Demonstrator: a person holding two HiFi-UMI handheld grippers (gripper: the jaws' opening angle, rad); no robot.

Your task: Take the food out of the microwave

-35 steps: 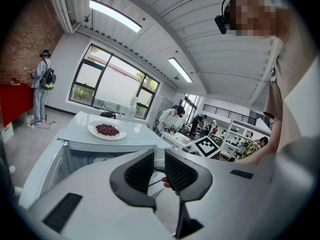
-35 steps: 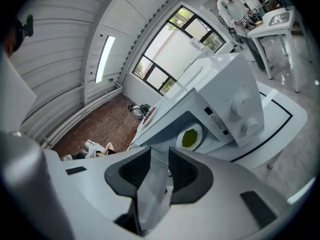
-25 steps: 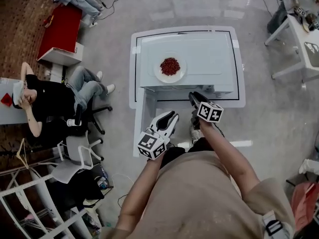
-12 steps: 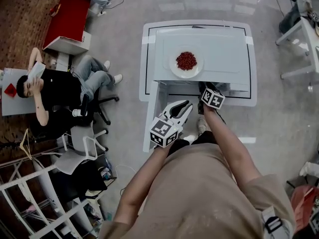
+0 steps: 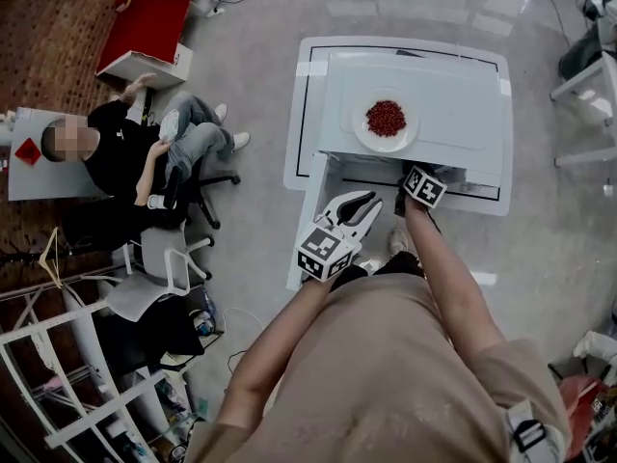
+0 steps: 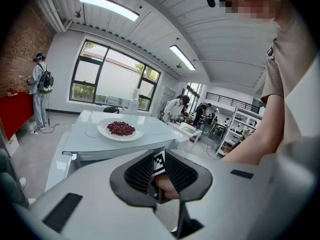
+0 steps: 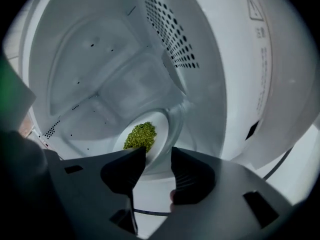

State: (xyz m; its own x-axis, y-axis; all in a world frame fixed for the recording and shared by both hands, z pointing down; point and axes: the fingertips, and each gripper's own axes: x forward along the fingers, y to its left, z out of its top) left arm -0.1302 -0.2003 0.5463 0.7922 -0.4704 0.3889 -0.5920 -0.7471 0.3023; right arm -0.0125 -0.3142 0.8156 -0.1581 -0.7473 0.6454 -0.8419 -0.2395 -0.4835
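Right gripper (image 7: 158, 154): jaws spread wide, having just been opening; nothing clamped. Aimed down into the open cavity of the white microwave (image 7: 215, 64).

White plate (image 7: 164, 129) of green beans (image 7: 141, 135) directly ahead of the jaws, on the cavity floor. Near rim seen in the gap between the two tips and just beyond them. Left tip overlapping the rim in the right gripper view; contact not discernible. Bean heap just past that left tip. Perforated vent panel (image 7: 170, 29) on the cavity wall, above and ahead of the jaws.

Left gripper (image 6: 159, 154): just left of the right one and drawn back from the cavity, outside the microwave's front. Jaws apart, holding nothing; through the gap, only the other gripper's rear end.

Open microwave door (image 5: 304, 225) swung out just to the left of the left gripper, seen from the head view.

Second plate (image 5: 386, 139) with red beans (image 5: 386, 118) on the microwave's flat top, above and ahead of both grippers, untouched.

Seated person (image 5: 120, 157) on an office chair, well off to the left of the left gripper.
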